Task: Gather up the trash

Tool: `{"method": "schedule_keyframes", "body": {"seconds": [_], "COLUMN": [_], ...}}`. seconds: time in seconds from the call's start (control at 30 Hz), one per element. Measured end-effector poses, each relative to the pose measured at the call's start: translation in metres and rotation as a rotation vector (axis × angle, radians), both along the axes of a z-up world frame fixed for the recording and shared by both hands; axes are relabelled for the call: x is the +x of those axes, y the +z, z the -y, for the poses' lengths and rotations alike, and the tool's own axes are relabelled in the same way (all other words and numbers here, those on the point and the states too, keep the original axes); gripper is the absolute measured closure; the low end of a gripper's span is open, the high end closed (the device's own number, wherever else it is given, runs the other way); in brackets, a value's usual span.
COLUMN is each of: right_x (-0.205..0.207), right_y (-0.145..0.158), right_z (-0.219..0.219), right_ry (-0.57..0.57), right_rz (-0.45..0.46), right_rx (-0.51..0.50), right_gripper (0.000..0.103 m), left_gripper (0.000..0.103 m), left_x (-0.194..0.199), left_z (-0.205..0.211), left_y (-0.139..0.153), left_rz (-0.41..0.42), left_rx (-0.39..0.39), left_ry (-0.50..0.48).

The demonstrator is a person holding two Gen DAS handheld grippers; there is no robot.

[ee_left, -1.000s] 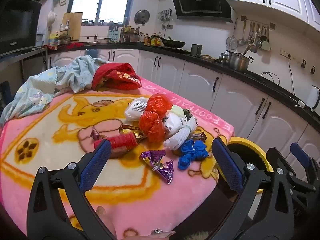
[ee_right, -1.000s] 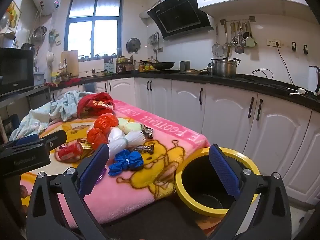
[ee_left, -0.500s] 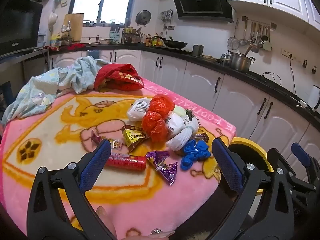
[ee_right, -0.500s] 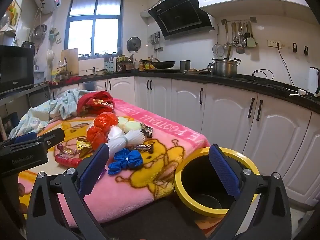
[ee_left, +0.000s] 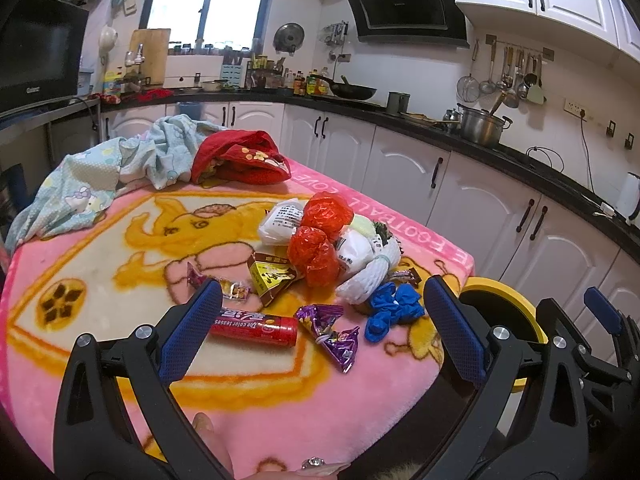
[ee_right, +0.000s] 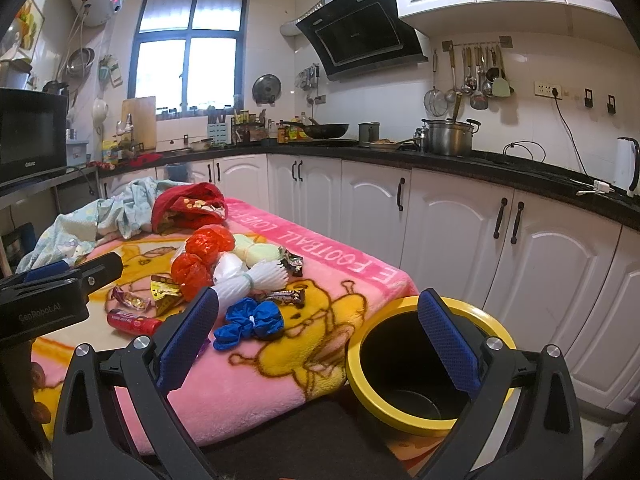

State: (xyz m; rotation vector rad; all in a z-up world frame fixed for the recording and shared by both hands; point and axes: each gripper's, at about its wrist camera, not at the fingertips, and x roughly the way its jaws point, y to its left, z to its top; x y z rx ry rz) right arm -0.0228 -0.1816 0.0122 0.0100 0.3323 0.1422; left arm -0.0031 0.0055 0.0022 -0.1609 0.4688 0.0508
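1. The left gripper (ee_left: 322,322) hung over the near edge of the pink cartoon blanket (ee_left: 100,264), its blue-padded jaws spread wide and holding nothing.
2. The right gripper (ee_right: 318,336) was likewise spread and empty, with its right finger in front of the yellow-rimmed black bin (ee_right: 400,376) standing just off the blanket's right end.
3. The trash lay clustered on the right half of the blanket: a red tube (ee_left: 254,325) on its side nearest the left gripper, a purple wrapper (ee_left: 332,334) just right of it, and crumpled blue gloves (ee_left: 392,310) further right.
4. Beyond them sat a small brown-and-yellow carton (ee_left: 272,278), two crumpled red bags (ee_left: 316,254), white bags (ee_left: 280,220) and a white foam net (ee_left: 368,276), packed touching one another.
5. At the far left end lay a pale blue cloth (ee_left: 100,180) beside a red garment (ee_left: 244,158).
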Motion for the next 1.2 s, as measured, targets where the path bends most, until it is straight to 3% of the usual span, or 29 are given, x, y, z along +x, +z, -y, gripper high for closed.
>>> {"method": "schedule_keyframes", "body": {"seconds": [0.9, 1.2], "right_x": [-0.002, 0.013], "right_y": [0.000, 0.002], "right_z": [-0.001, -0.004], "right_ry": [0.004, 0.069], "right_rz": [0.008, 0.013], "right_rx": [-0.006, -0.035], "right_gripper": [0.006, 0.006], "left_gripper": [0.011, 0.011], "left_x": [0.001, 0.005], "left_z": [-0.002, -0.016], "left_y": [0.001, 0.001], "left_rz": [0.000, -0.009], "left_rx": [0.002, -0.026], "left_ry": [0.003, 0.035]}}
